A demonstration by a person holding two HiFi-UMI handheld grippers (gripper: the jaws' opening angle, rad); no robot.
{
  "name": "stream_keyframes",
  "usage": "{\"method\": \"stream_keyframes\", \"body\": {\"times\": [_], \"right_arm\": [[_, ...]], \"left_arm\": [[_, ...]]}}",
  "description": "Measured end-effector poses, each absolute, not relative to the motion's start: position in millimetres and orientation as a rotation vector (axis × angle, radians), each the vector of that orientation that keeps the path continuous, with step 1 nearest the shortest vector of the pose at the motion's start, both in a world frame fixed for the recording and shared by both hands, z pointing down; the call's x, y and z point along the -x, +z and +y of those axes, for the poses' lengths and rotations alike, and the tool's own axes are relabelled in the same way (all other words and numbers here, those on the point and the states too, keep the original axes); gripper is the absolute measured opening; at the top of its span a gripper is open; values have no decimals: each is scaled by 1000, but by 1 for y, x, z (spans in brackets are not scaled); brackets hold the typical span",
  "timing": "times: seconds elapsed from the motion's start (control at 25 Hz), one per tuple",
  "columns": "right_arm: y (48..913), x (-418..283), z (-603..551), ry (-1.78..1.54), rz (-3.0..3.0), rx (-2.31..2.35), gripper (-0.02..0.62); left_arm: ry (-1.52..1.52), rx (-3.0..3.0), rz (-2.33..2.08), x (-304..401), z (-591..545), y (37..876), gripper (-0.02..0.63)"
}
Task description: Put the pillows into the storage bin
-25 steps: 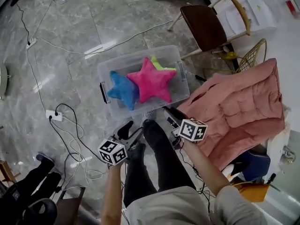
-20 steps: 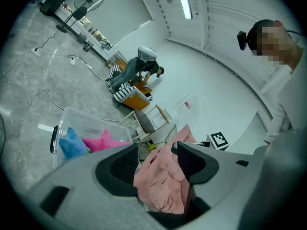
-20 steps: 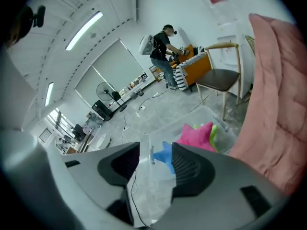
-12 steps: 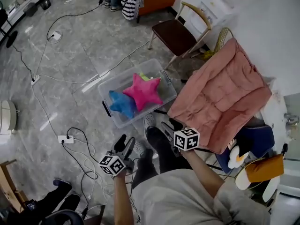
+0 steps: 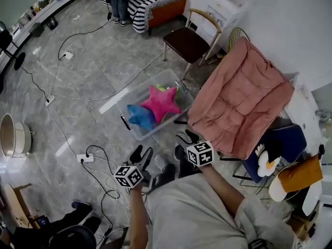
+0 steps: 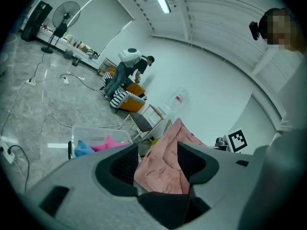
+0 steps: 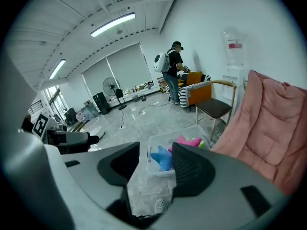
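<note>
Grey marble floor (image 5: 93, 71) strewn with cables, seen from above by a wearer standing taller than a second ago, so everything looks smaller and farther off. A pink quilted blanket (image 5: 244, 97) draped over a chair lies just right of the clear storage bin (image 5: 147, 85). Inside the bin sit a pink star pillow (image 5: 162, 101), a blue star pillow (image 5: 140, 116) touching its left side, and a green pillow (image 5: 165, 88) mostly hidden behind the pink one. The left gripper (image 5: 141, 154) and right gripper (image 5: 187, 138), earlier just beside the bin's near edge, now hang farther from it, close to the wearer's body. Both are empty: the left's jaws stand wide, the right's narrower, with only distant blanket or bin showing through the gaps. The head view catches just the legs of a person (image 5: 118, 1) beyond the bin; the gripper views show them whole, wearing a white backpack. Only the head view shows a penguin plush toy (image 5: 264, 157), right of the bin past the blanket.
</note>
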State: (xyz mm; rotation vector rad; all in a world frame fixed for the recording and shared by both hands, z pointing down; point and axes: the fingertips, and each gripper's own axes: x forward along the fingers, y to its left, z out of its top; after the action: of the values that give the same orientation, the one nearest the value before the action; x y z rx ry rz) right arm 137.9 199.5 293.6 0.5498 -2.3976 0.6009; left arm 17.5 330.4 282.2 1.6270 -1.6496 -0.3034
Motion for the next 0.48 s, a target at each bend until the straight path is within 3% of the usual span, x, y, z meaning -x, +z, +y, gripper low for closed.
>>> {"method": "stream_keyframes", "body": {"times": [0.48], "right_arm": [[267, -111, 215, 432, -2462, -445, 206]], "left_arm": [[-211, -1629, -1768, -7, 338, 234, 256]]}}
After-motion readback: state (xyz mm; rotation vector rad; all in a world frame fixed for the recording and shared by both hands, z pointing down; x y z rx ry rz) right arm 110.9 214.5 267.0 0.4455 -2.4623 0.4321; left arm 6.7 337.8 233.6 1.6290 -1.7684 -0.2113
